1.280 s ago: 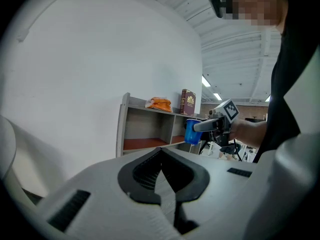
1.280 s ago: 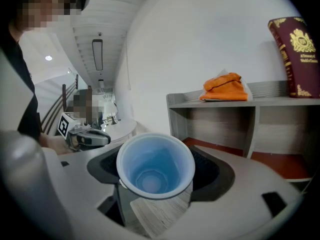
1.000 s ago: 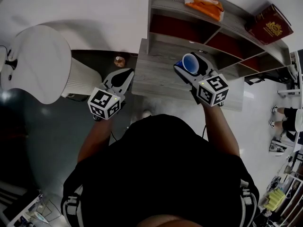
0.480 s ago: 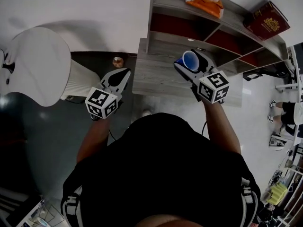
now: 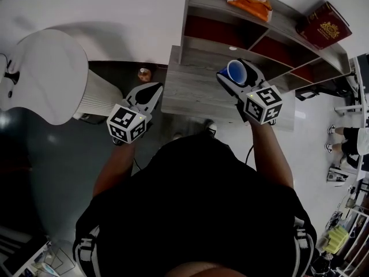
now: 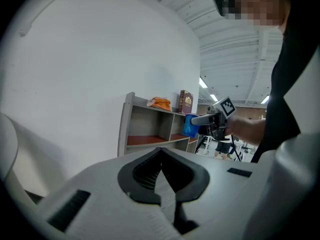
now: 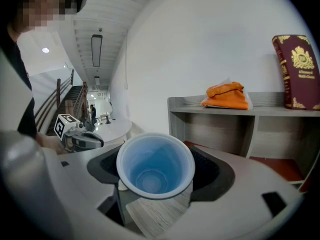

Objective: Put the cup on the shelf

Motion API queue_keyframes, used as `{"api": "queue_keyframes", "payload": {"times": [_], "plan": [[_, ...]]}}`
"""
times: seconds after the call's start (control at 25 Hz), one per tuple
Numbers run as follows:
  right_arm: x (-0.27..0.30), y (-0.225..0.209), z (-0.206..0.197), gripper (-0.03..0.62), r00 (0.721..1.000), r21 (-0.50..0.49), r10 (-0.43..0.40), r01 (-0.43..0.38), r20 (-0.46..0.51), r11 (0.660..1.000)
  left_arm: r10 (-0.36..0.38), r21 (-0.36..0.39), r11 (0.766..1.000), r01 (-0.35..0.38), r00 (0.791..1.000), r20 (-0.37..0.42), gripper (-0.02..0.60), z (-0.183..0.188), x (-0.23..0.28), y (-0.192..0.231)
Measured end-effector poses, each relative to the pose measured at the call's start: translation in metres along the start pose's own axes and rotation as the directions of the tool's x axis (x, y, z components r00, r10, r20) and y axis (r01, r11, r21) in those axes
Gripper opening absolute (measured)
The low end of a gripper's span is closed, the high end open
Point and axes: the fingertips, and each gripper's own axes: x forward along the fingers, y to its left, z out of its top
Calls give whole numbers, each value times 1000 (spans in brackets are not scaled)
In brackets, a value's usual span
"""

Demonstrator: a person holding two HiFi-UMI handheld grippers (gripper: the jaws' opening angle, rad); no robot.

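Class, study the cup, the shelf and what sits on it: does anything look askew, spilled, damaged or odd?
Nothing stands out. The blue cup sits upright and empty in the right gripper, rim unbroken, nothing spilled. On top of the shelf, the orange packet lies flat and the red book stands straight.

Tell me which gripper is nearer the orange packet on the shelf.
Right. The right gripper, shut on the blue cup, is in front of the shelf, below the orange packet; the left gripper, shut and empty, is off the shelf's left side, farther away.
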Motion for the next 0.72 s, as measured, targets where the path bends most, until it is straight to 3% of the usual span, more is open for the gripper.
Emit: {"api": "queue_keyframes", "payload": {"times": [0.72], "plan": [[23, -63, 2, 382, 999, 26, 24, -25, 23, 999, 60, 4, 998, -60, 998, -26, 17, 8, 37, 4]]}}
